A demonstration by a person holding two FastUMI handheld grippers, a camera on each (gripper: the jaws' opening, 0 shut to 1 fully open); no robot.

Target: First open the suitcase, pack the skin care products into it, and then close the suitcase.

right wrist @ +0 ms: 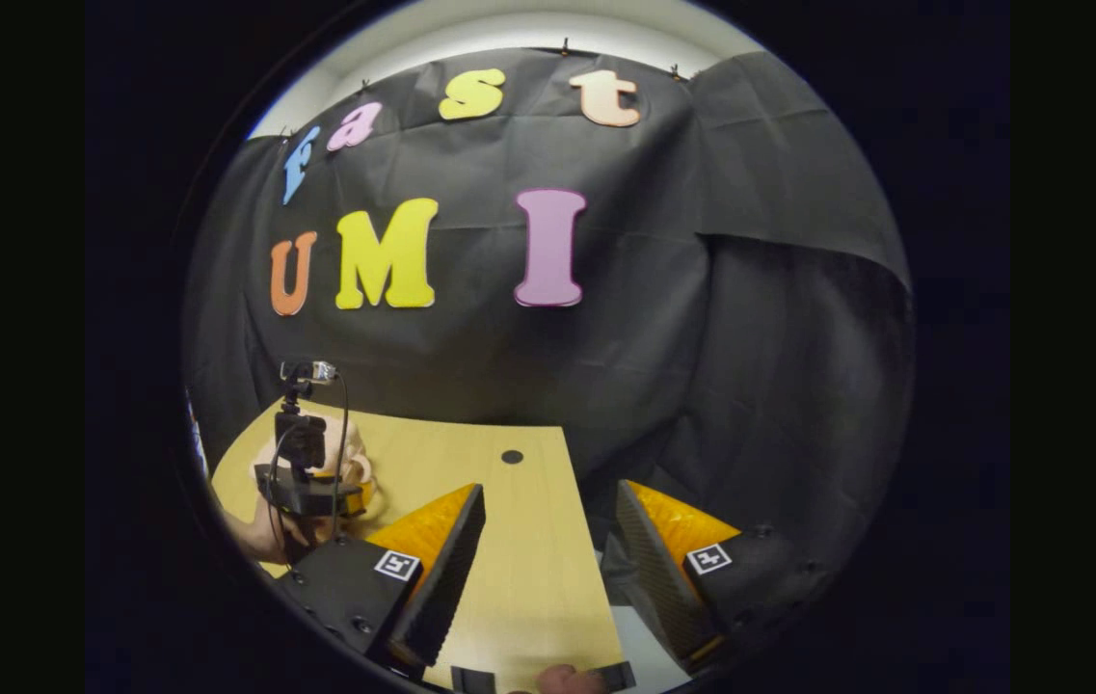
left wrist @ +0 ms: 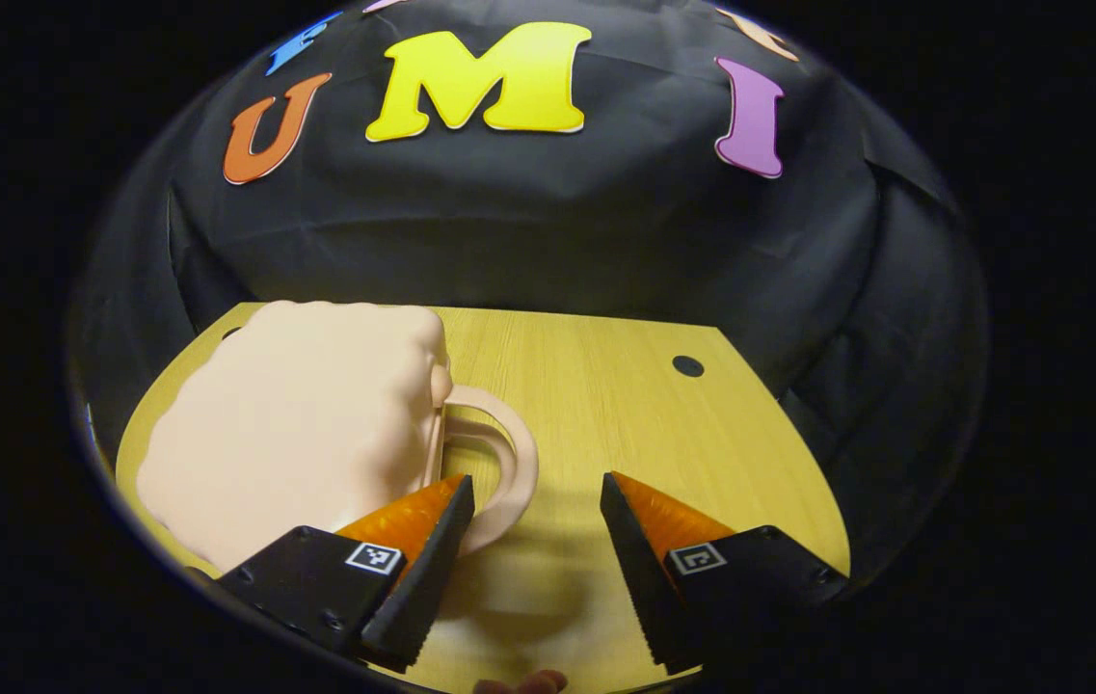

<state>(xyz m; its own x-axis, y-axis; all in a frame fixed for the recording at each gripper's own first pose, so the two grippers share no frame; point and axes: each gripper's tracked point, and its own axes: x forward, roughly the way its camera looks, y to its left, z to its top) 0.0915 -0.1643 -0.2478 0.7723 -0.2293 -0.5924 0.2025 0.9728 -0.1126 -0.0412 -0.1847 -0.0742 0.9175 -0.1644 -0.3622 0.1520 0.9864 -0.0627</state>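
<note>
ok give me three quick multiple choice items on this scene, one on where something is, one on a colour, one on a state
1. In the left gripper view, the suitcase lies:
A. left of the left gripper
B. right of it
C. between its fingers

2. The suitcase is:
A. dark blue
B. pale pink
C. green

3. The right gripper is:
A. shut on the suitcase
B. open, holding nothing
C. shut on a bottle

Answers:
1 A, the case sits on the wooden table at the left, its handle by the left finger.
2 B, its shell and handle are pale pink.
3 B, bare table shows between its spread fingers.
</note>
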